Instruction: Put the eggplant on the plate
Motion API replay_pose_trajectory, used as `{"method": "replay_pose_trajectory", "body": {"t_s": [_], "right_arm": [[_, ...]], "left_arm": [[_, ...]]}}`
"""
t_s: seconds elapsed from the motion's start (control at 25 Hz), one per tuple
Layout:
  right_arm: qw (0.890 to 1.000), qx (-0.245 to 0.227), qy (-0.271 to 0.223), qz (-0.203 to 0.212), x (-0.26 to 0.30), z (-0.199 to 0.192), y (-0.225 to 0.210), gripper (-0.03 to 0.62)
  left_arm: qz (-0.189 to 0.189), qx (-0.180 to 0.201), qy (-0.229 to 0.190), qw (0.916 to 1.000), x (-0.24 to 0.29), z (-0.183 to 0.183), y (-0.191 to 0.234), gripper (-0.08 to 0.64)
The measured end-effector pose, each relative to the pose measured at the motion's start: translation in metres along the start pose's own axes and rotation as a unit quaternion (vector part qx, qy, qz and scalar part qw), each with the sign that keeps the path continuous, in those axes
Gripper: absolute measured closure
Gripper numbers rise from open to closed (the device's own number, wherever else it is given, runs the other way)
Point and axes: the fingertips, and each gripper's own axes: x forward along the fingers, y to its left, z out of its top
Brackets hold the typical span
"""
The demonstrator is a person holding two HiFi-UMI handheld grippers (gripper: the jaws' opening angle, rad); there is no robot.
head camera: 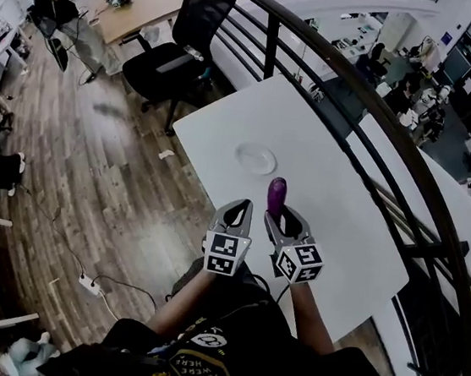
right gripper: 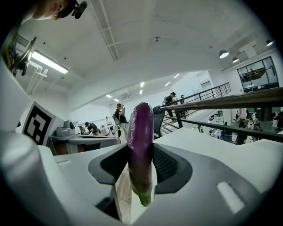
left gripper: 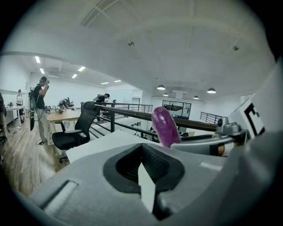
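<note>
A long purple eggplant (head camera: 276,195) sticks out forward from my right gripper (head camera: 285,218), which is shut on its stem end. In the right gripper view the eggplant (right gripper: 141,141) stands upright between the jaws of the right gripper (right gripper: 139,164), green tip lowest. A clear glass plate (head camera: 256,157) lies on the white table (head camera: 340,238), a short way beyond the eggplant's tip. My left gripper (head camera: 234,212) hovers close beside the right one, jaws together with nothing in them. From the left gripper (left gripper: 146,172) view the eggplant (left gripper: 164,126) shows at the right.
A black office chair (head camera: 180,48) stands past the table's far left corner. A black railing (head camera: 370,131) curves along the table's right side. On the wooden floor a power strip (head camera: 90,284) lies at the left. A person (head camera: 57,8) stands far back.
</note>
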Motion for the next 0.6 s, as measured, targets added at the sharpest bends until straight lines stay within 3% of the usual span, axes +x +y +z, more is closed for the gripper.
{"method": "replay_pose_trajectory", "body": {"t_s": [0.2, 0.4, 0.6], "right_arm": [[1.000, 0.005, 0.010, 0.001, 0.022, -0.004, -0.012, 0.413], [1.000, -0.003, 0.015, -0.011, 0.053, -0.005, -0.021, 0.413], [0.999, -0.014, 0.021, -0.033, 0.069, 0.004, -0.029, 0.413]], "left_arm": [[0.001, 0.003, 0.008, 1.0000, 0.016, -0.002, 0.019, 0.554], [0.003, 0.034, 0.013, 0.9993, 0.049, -0.008, 0.056, 0.554], [-0.010, 0.034, 0.016, 0.9992, 0.070, 0.001, 0.075, 0.554]]}}
